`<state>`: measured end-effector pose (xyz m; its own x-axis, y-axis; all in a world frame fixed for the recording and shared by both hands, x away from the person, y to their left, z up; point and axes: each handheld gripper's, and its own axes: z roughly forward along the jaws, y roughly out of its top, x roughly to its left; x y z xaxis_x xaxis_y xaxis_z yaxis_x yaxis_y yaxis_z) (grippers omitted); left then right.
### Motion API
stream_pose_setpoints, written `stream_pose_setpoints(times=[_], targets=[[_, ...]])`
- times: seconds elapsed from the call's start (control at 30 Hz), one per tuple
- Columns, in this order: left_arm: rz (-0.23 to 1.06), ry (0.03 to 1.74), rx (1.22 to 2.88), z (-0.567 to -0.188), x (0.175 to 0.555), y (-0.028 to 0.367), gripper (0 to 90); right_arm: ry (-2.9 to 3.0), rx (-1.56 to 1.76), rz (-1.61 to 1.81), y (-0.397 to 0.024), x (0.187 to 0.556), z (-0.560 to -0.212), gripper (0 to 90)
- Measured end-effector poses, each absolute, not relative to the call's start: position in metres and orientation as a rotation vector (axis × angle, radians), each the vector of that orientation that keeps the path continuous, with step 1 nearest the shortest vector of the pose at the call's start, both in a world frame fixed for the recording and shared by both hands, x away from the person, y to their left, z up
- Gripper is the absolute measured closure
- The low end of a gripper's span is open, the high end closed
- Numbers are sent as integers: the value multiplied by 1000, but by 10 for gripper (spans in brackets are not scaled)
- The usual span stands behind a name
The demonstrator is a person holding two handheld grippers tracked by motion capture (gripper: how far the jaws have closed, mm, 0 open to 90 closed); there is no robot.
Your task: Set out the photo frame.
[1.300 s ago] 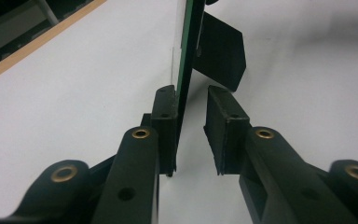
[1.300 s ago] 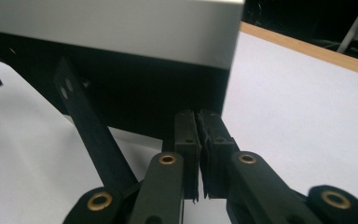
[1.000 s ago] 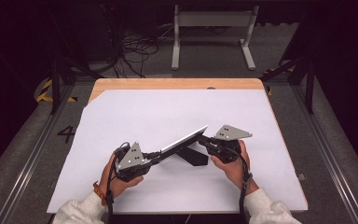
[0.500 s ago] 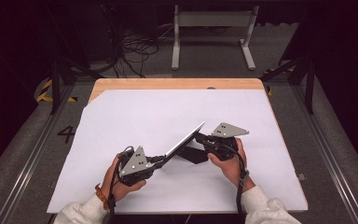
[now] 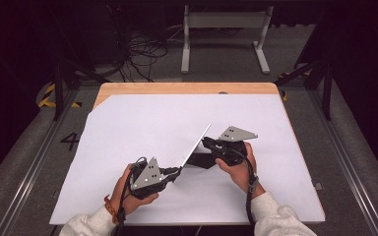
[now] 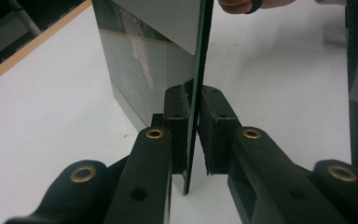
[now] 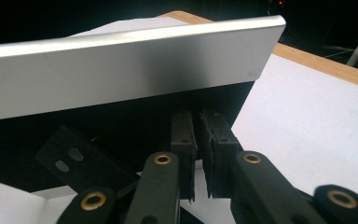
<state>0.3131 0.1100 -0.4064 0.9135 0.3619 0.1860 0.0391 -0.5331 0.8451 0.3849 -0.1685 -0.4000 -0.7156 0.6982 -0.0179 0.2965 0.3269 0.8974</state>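
In the high view the thin metal sheet [image 5: 195, 145] stood tilted above the white table [image 5: 128, 128]. The left gripper [image 6: 193, 135] was clamped on its edge. The right gripper [image 7: 198, 154] was nearly closed, with nothing visible between its jaws.

Left gripper [image 5: 176, 171] has shifted slightly right and toward the person, taking the lower end of the tilted silver panel [image 5: 195, 145] with it. Right gripper [image 5: 205, 143] jaws have just been opening slightly.
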Motion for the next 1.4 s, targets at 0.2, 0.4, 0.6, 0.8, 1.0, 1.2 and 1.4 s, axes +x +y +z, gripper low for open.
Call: stream_pose_setpoints(times=[0.2,0.4,0.6,0.8,1.0,1.2,1.4], targets=[[418,276,2102,-407,313,108,812,2198,886,1352,-164,388,-399,841],[417,267,2103,-407,313,106,807,2190,895,1356,-164,390,-400,811],[425,241,2109,-406,310,112,801,2189,885,1360,-168,385,-400,815],[402,266,2103,-408,309,127,830,2209,850,1369,-174,373,-399,855],[407,303,2105,-411,314,129,865,2219,814,1367,-174,363,-397,863],[372,301,2126,-418,320,119,862,2206,808,1364,-167,369,-394,867],[362,303,2128,-420,322,115,871,2208,813,1370,-160,377,-394,872]])
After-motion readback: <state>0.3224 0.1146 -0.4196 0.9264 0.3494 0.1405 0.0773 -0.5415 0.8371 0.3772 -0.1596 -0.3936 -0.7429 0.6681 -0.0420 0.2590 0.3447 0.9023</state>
